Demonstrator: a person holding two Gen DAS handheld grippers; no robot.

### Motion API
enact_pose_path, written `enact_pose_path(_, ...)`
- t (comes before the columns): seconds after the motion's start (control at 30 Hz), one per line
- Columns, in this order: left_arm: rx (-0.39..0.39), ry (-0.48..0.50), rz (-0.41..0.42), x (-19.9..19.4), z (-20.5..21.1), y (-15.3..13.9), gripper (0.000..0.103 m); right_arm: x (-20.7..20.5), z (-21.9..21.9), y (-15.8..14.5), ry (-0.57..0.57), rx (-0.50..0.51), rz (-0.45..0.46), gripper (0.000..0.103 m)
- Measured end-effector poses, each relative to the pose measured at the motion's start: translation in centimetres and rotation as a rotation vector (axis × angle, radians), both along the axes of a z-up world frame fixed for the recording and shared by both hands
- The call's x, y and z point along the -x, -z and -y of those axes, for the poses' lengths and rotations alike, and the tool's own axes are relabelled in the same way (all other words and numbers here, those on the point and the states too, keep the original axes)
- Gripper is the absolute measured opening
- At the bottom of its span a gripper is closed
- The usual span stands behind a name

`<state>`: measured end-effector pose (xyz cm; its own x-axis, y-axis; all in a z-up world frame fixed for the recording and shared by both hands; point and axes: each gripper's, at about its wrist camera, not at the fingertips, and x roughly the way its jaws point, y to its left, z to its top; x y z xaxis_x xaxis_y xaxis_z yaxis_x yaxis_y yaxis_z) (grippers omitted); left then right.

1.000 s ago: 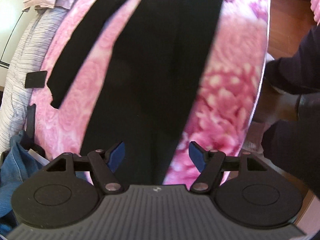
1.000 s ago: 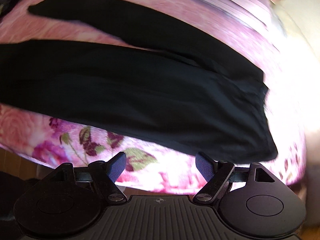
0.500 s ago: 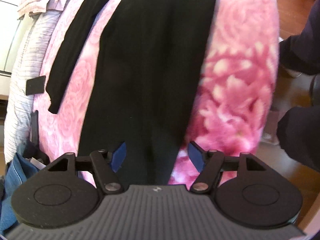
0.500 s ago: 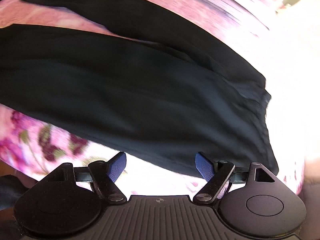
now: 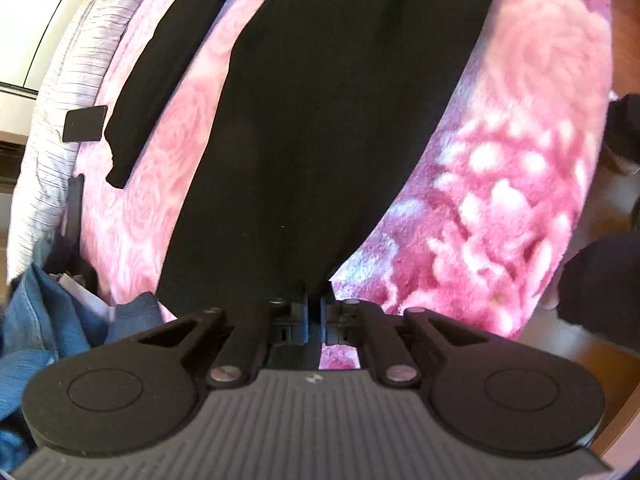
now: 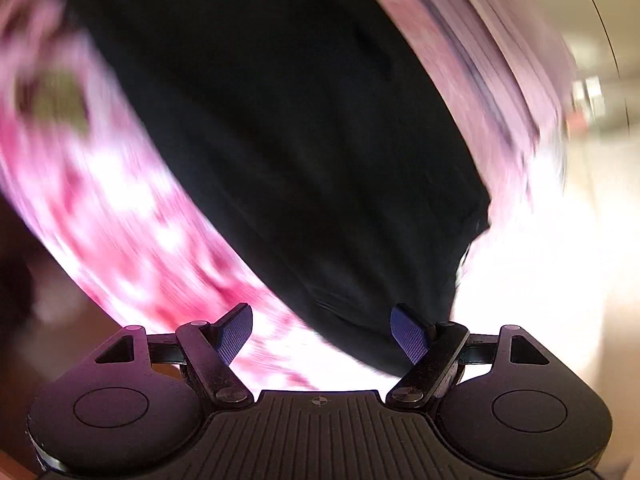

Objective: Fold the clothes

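Note:
Black trousers (image 5: 340, 120) lie lengthwise on a pink floral blanket (image 5: 520, 180), one leg spread off to the left (image 5: 160, 80). My left gripper (image 5: 318, 312) sits at the near end of the wider leg. Its jaws are closing to almost nothing and the blue pads pinch the cloth's edge. In the blurred right wrist view the same trousers (image 6: 300, 140) fill the middle. My right gripper (image 6: 322, 336) hangs open over their near corner. Its right pad (image 6: 408, 340) overlaps the cloth's edge, while the left pad (image 6: 236, 336) is over the blanket (image 6: 120, 200).
Blue denim clothes (image 5: 32, 320) are heaped at the bed's left corner beside striped pale bedding (image 5: 60, 100) with a small black patch (image 5: 84, 122). A person's dark-clothed legs (image 5: 600, 280) stand on the wooden floor (image 5: 592, 380) to the right.
The left gripper sank toward the trouser leg's end and went from wide open to shut on it. The right gripper swung down and rolled toward the trousers' corner, staying open.

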<state>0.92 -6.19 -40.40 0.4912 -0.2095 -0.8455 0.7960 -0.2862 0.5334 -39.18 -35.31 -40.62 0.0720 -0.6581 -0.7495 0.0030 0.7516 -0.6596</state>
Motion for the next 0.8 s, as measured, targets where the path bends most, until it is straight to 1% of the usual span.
enact_pose_path(0.1,-0.023,-0.066,0.036,0.3,1.4,0.5,0.004,2.9,2.4,3.3,-0.102,0.056,-0.082,0.079)
enact_pose_path(0.13,-0.026,-0.095,0.045,0.4,1.9,0.5,0.004,3.8,3.1,4.0,-0.136,0.061,-0.081,0.079)
enact_pose_path(0.17,-0.027,-0.127,0.052,0.4,2.4,0.3,0.004,4.5,3.5,4.1,-0.172,0.06,-0.057,0.079)
enact_pose_path(0.23,-0.03,-0.19,0.067,0.4,3.5,0.1,0.003,5.6,4.1,4.1,-0.236,0.062,-0.01,0.079)
enact_pose_path(0.27,-0.035,-0.205,0.077,0.4,3.9,-0.2,0.003,6.1,4.1,4.0,-0.26,0.068,0.005,0.079)
enact_pose_path(0.37,-0.053,-0.208,0.108,0.7,4.9,-1.5,0.003,6.7,4.9,3.4,-0.245,0.077,0.055,0.078)
enact_pose_path(0.4,-0.059,-0.206,0.116,0.8,5.1,-2.0,0.003,6.5,5.2,3.3,-0.243,0.078,0.063,0.077)
enact_pose_path(0.43,-0.065,-0.203,0.124,0.9,5.4,-2.6,0.003,6.2,5.5,3.3,-0.244,0.077,0.066,0.072)
enact_pose_path(0.53,-0.078,-0.199,0.145,1.2,5.9,-4.2,0.003,5.5,6.6,3.4,-0.262,0.056,0.076,0.071)
enact_pose_path(0.57,-0.077,-0.199,0.151,1.2,6.1,-4.8,0.003,5.4,6.8,3.2,-0.27,0.041,0.077,0.068)
enact_pose_path(0.6,-0.073,-0.201,0.156,1.2,6.3,-5.4,0.003,5.4,7.1,2.8,-0.273,0.017,0.079,0.061)
enact_pose_path(0.63,-0.069,-0.203,0.16,1.2,6.5,-6.0,0.003,5.3,7.3,2.1,-0.267,-0.004,0.085,0.031)
enact_pose_path(0.67,-0.064,-0.205,0.164,1.2,6.8,-6.6,0.003,5.0,7.4,1.2,-0.26,-0.02,0.094,0.013)
enact_pose_path(0.7,-0.056,-0.208,0.168,1.2,7.0,-7.4,0.003,4.8,7.6,0.3,-0.252,-0.037,0.102,0.013)
enact_pose_path(0.73,-0.048,-0.209,0.17,1.2,7.3,-8.1,0.003,4.6,7.7,-0.6,-0.244,-0.053,0.111,0.01)
enact_pose_path(0.8,-0.024,-0.206,0.176,0.6,8.0,-9.9,0.003,4.0,7.6,-3.4,-0.226,-0.06,0.15,0.007)
